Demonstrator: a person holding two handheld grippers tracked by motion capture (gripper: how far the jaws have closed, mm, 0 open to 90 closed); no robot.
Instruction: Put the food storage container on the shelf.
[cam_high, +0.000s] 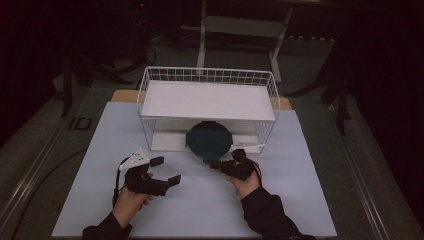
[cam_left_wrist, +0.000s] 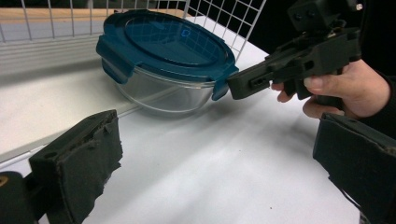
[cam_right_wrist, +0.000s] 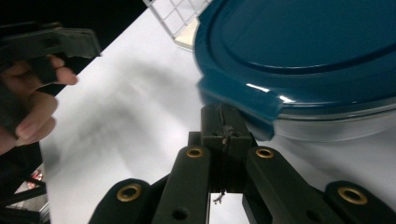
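Two claws work at the white table (cam_high: 280, 200). From the high view, the glass bowl with a blue lid (cam_high: 209, 140) sits half under the white wire rack (cam_high: 207, 95), at its front edge. The left claw (cam_high: 167, 172) waits nearby with its jaws apart.

From the left gripper view, the right claw (cam_left_wrist: 236, 85) touches a clip of the lid.

From the right gripper view, its jaws are pressed together with nothing between them, just under that clip. The bowl looks only partway moved.
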